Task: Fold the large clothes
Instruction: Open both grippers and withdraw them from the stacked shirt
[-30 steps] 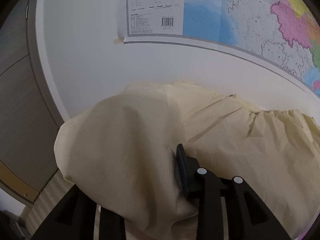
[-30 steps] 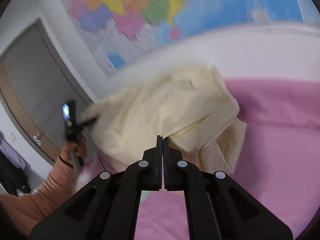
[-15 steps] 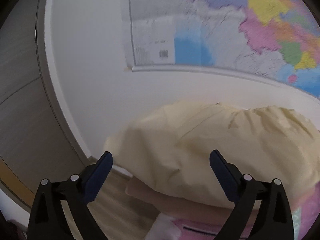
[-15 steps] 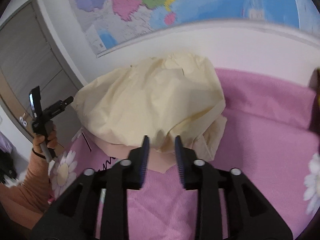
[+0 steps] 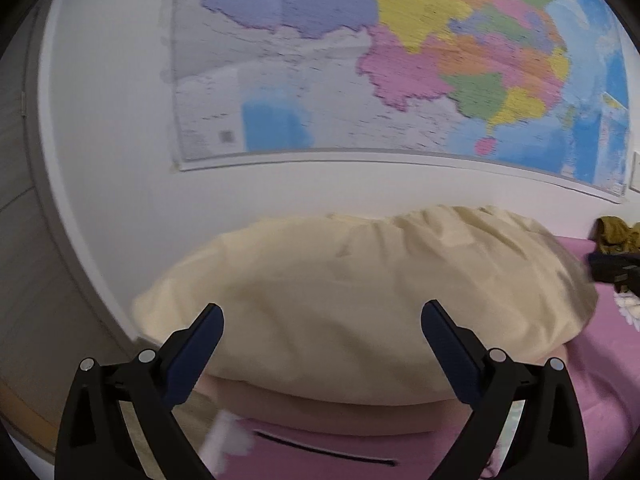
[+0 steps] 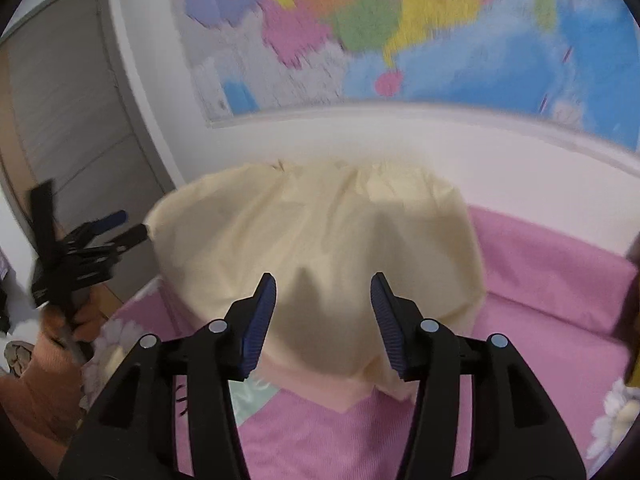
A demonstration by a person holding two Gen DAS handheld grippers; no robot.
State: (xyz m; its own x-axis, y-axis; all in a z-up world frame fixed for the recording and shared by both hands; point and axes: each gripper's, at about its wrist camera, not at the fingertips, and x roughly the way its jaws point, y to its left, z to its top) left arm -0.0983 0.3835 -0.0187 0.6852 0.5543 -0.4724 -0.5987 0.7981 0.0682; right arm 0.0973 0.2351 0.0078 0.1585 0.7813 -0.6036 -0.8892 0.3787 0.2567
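Pink bedspread point(image 6: 560, 280) under cream garment point(image 6: 320, 232), map point(image 5: 400, 60) above.

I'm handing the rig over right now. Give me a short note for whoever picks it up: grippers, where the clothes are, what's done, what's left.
Left gripper: open, empty, in front of the cream garment.
Right gripper: open, empty, facing the same garment.
The garment lies folded on a peach piece near the corner of the pink bed, below the wall map.
Done: this fold is laid down and let go.
Left: dark clothes lie further right on the bed, seemingly unfolded; check whether the cream one needs another fold.
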